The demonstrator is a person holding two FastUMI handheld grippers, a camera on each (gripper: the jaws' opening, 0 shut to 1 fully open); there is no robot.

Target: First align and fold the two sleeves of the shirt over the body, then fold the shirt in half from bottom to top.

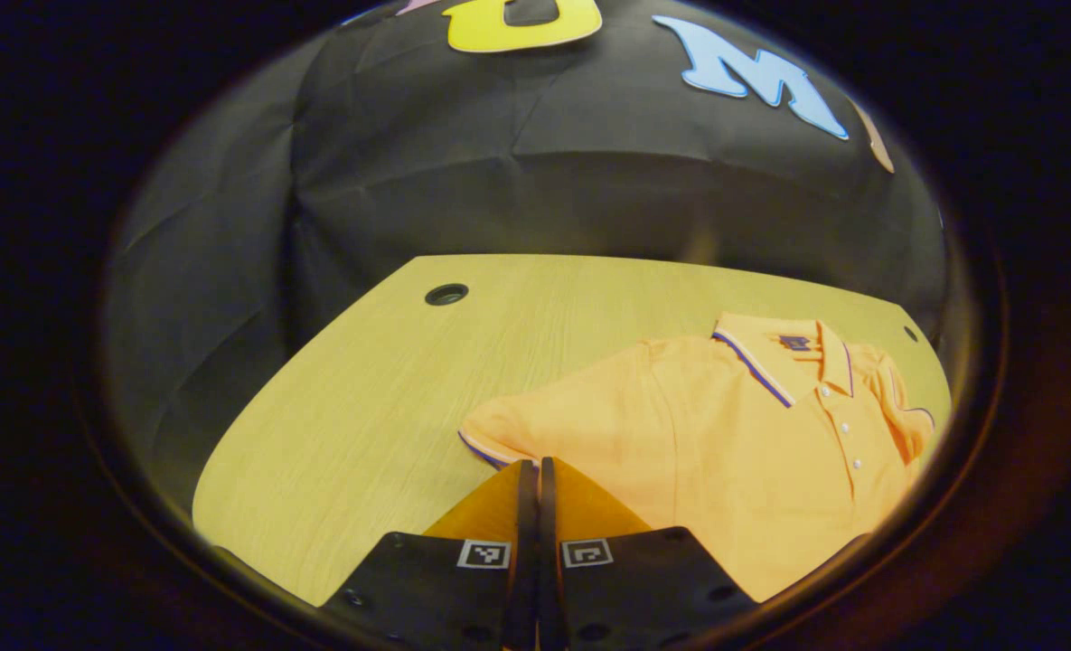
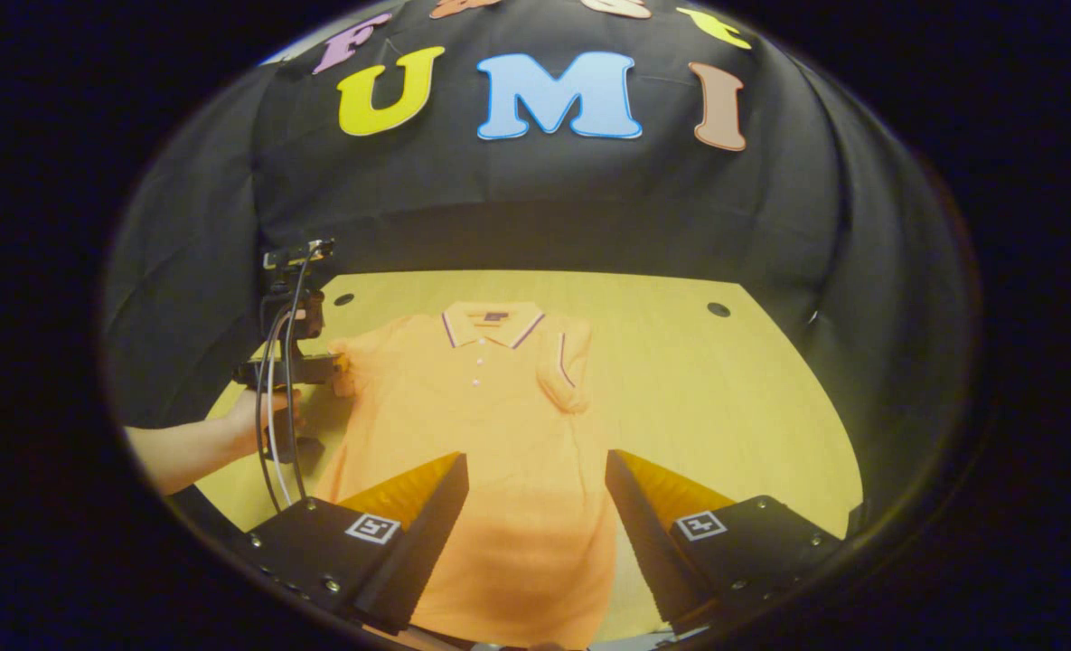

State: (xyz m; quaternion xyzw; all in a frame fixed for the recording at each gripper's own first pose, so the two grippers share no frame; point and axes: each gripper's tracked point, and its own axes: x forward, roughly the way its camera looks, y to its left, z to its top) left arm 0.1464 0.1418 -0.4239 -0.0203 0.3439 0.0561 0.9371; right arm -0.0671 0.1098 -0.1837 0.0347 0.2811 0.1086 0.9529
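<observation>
Black cloth drapes the booth behind and to both sides of your table, creased and hanging in folds. Pale wood-grain tabletop runs up to it, with a round cable hole near the far left corner and another hole near the far right.

Orange polo shirt lies flat, front up, collar at the far side, hem toward you. Its right sleeve is folded in over the body; its left sleeve is spread out on the wood.

Your left gripper has its fingers pressed together, tips at the left sleeve's cuff; whether cloth is pinched between them cannot be told. In the right gripper view your hand holds it there, cables trailing.

Your right gripper hangs over the shirt's lower body, fingers wide apart.
</observation>
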